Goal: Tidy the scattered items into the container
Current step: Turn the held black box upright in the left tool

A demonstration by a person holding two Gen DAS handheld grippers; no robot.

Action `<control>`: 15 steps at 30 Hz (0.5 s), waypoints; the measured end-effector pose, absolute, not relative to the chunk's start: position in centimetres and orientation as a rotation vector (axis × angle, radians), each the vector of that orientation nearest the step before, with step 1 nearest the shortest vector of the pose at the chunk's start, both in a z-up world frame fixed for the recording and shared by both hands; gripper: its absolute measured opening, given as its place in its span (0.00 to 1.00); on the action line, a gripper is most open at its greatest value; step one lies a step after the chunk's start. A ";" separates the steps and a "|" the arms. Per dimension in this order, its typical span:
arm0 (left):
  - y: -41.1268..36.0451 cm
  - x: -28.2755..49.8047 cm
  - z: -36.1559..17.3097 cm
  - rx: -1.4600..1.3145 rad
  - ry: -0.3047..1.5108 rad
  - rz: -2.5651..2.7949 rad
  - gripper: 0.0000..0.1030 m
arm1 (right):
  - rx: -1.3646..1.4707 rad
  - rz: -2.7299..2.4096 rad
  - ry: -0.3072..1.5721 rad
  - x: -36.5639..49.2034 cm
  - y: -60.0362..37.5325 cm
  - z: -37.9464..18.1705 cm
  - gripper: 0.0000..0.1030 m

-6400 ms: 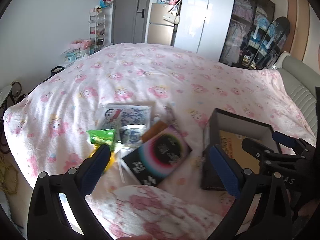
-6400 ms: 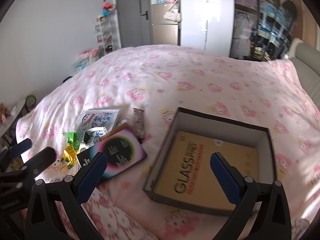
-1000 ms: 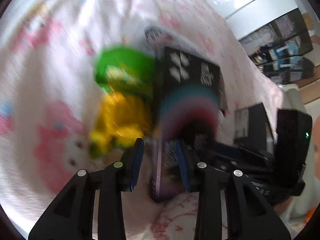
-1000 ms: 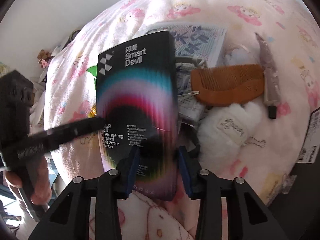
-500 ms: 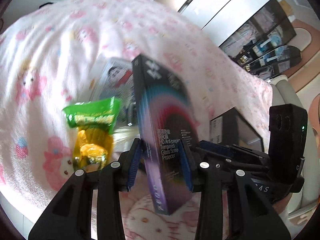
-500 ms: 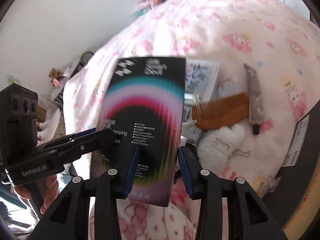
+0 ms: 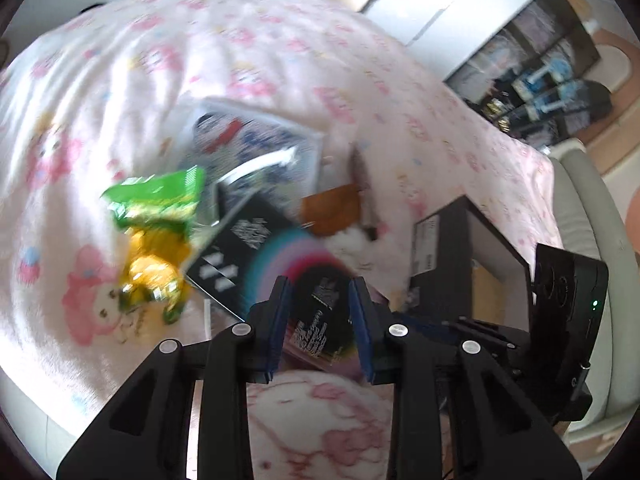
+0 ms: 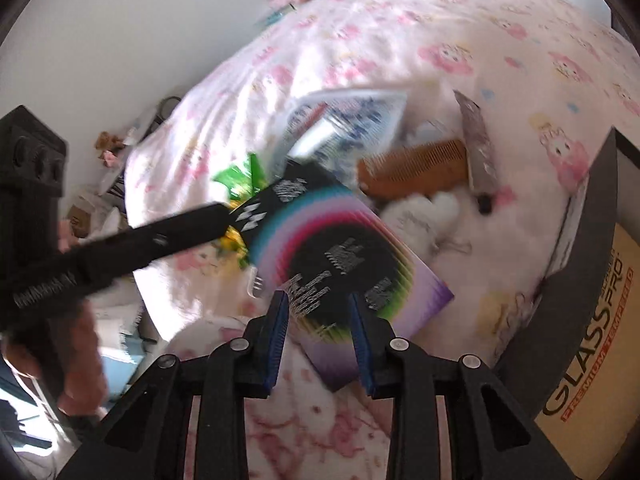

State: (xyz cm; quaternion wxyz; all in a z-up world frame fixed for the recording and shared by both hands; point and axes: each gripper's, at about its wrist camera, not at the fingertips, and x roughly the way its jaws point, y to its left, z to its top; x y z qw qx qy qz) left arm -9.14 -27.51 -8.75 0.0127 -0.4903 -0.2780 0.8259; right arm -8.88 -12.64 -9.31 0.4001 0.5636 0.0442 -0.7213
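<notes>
Left wrist view: the black rainbow-printed box (image 7: 276, 256) lies tilted at mid-frame, its lower end between the left gripper (image 7: 319, 312)'s narrowed jaws; whether they pinch it is unclear. The open container (image 7: 472, 256) sits at right.

Right wrist view: the right gripper (image 8: 318, 320) likewise straddles the box's lower edge, grip uncertain.

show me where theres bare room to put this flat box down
Inside the open container: its floor shows only a printed sheet. Bare bedspread also lies beyond the comb and foil packet. Crowded left of them: booklet, snack bags, white plush.
</notes>
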 end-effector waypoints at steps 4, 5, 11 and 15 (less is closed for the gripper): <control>-29.7 -9.0 -12.2 -1.659 -0.987 2.486 0.38 | 1.456 -1.871 0.176 -10.1 -13.8 -10.9 0.34; -30.1 -9.0 -12.9 -1.678 -1.009 2.464 0.41 | 1.457 -1.887 0.198 -10.5 -14.1 -11.3 0.37; -31.7 -8.8 -16.9 -1.754 -1.084 2.319 0.41 | 1.495 -1.951 0.277 -12.7 -15.9 -13.5 0.47; -32.0 -9.1 -18.5 -1.739 -1.137 2.237 0.41 | 1.541 -1.894 0.321 -13.7 -17.0 -15.7 0.60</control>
